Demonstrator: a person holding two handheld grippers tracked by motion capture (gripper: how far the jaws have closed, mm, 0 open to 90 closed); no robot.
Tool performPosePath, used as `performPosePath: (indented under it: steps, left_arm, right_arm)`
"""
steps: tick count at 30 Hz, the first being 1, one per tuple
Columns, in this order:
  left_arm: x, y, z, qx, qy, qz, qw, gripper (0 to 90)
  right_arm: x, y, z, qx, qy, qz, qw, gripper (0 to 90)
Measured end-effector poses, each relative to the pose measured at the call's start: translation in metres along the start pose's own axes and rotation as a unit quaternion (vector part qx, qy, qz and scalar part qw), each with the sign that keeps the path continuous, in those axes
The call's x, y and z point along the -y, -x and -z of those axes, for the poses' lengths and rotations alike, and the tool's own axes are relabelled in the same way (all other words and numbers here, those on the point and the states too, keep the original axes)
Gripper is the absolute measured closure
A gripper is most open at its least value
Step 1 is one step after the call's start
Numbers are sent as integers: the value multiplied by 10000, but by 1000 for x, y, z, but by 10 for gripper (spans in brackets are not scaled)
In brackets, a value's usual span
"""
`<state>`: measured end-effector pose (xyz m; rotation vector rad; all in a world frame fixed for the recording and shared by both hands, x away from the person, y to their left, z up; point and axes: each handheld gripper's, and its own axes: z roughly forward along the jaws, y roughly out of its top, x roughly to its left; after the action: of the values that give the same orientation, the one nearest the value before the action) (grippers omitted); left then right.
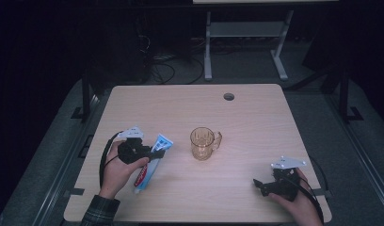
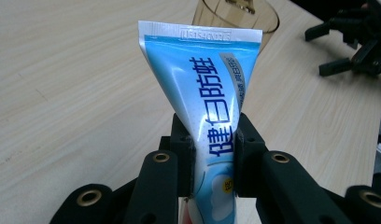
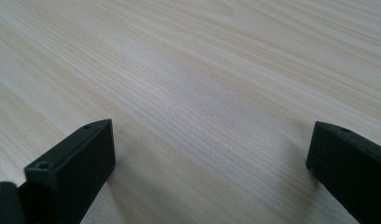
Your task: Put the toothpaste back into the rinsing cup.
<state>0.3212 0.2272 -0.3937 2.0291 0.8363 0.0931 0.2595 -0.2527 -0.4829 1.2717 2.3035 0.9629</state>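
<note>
A blue and white toothpaste tube (image 1: 152,157) with a red cap end is held at the table's left. My left gripper (image 1: 144,151) is shut on the toothpaste tube (image 2: 205,102), pinching its middle, with the crimped flat end pointing away toward the mug. A clear amber glass mug (image 1: 204,143) stands upright at the table's middle; the mug's rim (image 2: 235,11) shows just beyond the tube. My right gripper (image 1: 260,184) rests near the front right edge, open, with bare wood between its jaws (image 3: 212,154). The right gripper (image 2: 352,44) also appears far off in the left gripper view.
The light wooden table (image 1: 256,117) has a round cable hole (image 1: 228,96) near its far edge. A white desk frame (image 1: 246,33) and cables stand on the dark floor beyond.
</note>
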Motion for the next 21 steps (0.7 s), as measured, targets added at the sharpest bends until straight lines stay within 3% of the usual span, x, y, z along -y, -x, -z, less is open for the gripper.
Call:
performPosePath:
  steps: [6,12,21]
  left_arm:
    - [-2,-1,4,92,289,-87,9995,742]
    - [-4,-4,6,146,387,-45,9991,742]
    - [-17,-2,12,162,619,-150,9978,741]
  right_arm:
    - [0,0,0,0,0,2,10000,5]
    - [0,0,0,0,0,1,10000,5]
    - [0,0,0,0,1,2,10000,5]
